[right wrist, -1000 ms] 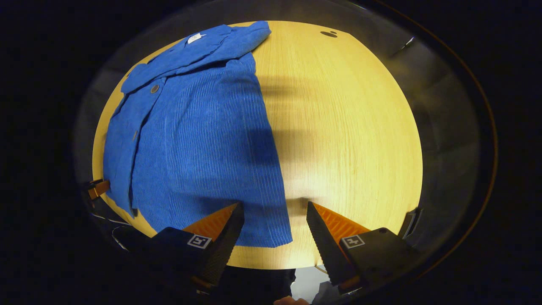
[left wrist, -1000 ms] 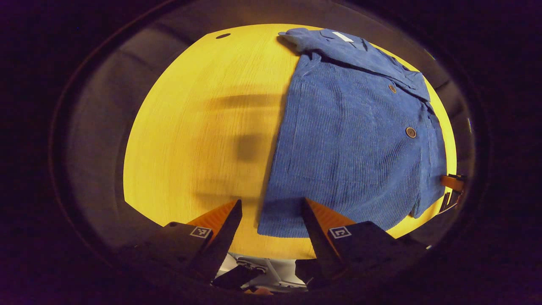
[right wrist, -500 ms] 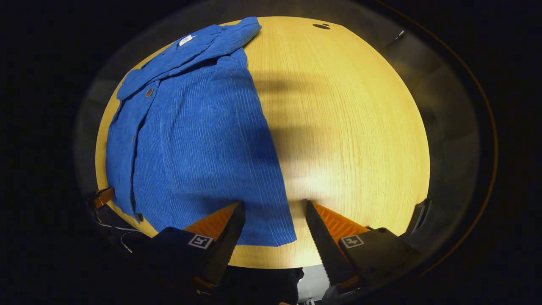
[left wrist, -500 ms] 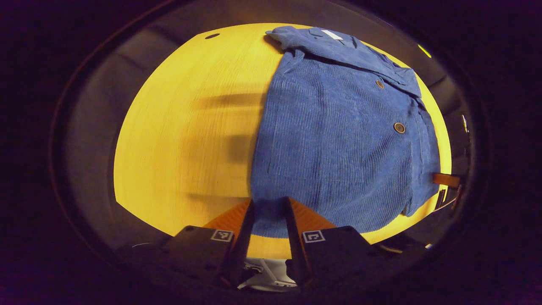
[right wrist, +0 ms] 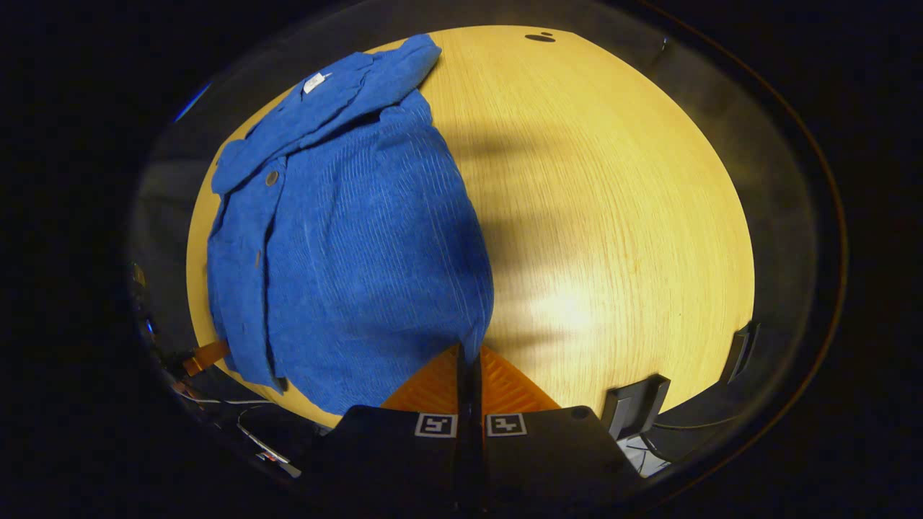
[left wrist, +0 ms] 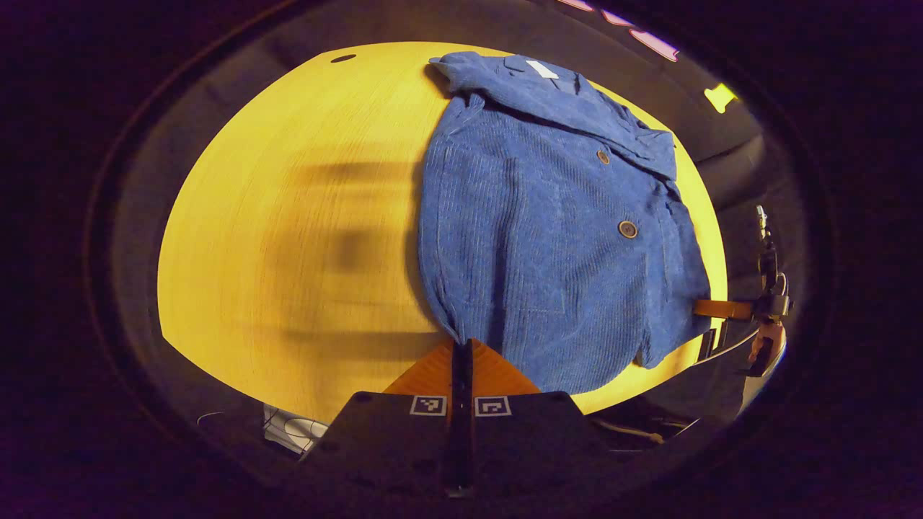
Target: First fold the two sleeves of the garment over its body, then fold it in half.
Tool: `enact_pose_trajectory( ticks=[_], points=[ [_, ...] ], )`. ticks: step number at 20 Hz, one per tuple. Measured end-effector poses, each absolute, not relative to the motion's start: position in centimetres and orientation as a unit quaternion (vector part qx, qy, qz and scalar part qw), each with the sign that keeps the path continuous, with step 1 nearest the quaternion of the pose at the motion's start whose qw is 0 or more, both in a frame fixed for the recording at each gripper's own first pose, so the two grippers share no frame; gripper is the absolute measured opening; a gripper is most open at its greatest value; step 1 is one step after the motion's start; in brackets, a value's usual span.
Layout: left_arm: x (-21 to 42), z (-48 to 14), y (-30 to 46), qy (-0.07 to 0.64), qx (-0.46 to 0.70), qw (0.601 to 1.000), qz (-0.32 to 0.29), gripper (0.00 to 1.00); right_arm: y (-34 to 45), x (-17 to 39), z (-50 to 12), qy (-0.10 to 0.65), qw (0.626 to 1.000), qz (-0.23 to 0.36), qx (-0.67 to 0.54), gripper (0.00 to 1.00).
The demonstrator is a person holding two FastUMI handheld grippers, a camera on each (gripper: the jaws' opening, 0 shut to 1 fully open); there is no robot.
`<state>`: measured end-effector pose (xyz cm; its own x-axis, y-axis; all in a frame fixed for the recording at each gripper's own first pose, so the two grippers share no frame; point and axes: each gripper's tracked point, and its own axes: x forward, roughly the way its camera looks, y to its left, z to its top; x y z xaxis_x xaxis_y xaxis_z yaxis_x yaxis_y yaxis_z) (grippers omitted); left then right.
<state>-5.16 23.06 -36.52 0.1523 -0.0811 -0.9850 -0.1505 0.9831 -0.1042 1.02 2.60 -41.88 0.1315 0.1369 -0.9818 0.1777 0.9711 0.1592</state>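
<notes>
A blue corduroy garment (left wrist: 548,216) with brown buttons lies on the round yellow wooden table (left wrist: 288,216), collar at the far end and both sleeves lying folded over the body. My left gripper (left wrist: 461,344) is shut on the hem's near left corner, which is lifted and bunched. In the right gripper view the same garment (right wrist: 360,238) spreads left of centre, and my right gripper (right wrist: 469,349) is shut on the hem's near right corner, raised off the table. The other gripper (left wrist: 728,310) peeks past the garment's right edge in the left gripper view.
Bare tabletop (right wrist: 613,216) stretches right of the garment in the right gripper view, with a small dark hole (right wrist: 539,37) near its far rim. Black hardware (right wrist: 634,407) sits at the near table edge. Cables (right wrist: 238,425) hang below on the left.
Both grippers went from open to shut on the hem corners. The hem has lifted off the table and bunched toward the fingers.
</notes>
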Motion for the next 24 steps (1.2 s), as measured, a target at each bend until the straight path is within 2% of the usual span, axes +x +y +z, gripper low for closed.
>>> enact_pose_trajectory(
  ticks=[7,12,22,24],
  points=[
    [-2.2,-31.7,22.9,0.619,-0.106,0.778,0.003,0.00,4.7,5.0,-35.5,0.613,0.776,0.030,0.147,0.01],
    [2.1,-27.9,23.0,0.597,-0.112,0.795,-0.009,0.00,5.7,9.5,-30.6,0.579,0.800,0.070,0.142,0.01],
    [15.0,-21.3,22.5,0.539,-0.132,0.832,0.030,0.00,6.4,23.7,-25.5,0.509,0.838,0.139,0.141,0.01],
    [18.0,-20.4,22.5,0.526,-0.147,0.837,0.029,0.00,5.2,27.0,-24.2,0.490,0.849,0.132,0.145,0.01]
  ],
)
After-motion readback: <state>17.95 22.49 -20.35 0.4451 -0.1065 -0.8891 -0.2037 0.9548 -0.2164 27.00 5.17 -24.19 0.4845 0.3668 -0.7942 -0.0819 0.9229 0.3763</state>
